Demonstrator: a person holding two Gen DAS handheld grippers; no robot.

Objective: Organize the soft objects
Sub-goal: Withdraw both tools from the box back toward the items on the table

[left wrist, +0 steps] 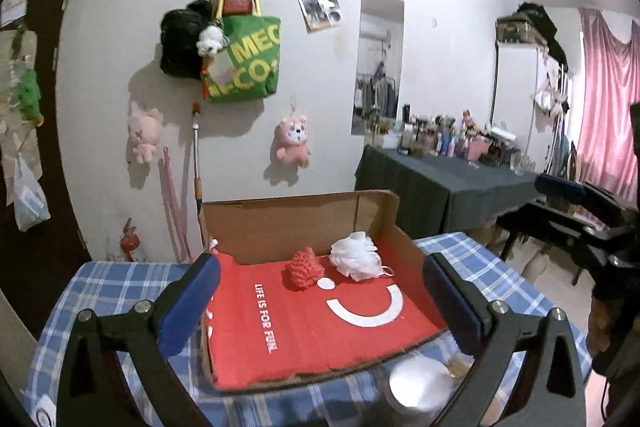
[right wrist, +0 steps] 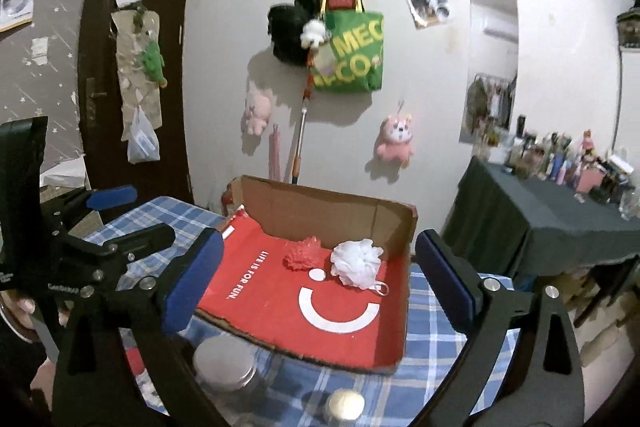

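Both grippers wide, empty, above table.
White mesh bath puff [left wrist: 355,255] and red knitted scrubber [left wrist: 304,269] lie in the red-lined cardboard tray [left wrist: 320,327]; judged light, compressible; pinch mid-body.

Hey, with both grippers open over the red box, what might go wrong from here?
1. The white bath pouf is loose mesh with a thin loop; the jaws may pinch only the outer layers and it could slip out.
2. It lies close beside the red pouf, so a wide grab might snag both.
3. Metal-lidded jars stand just before the cardboard box, where a low gripper might knock them over.
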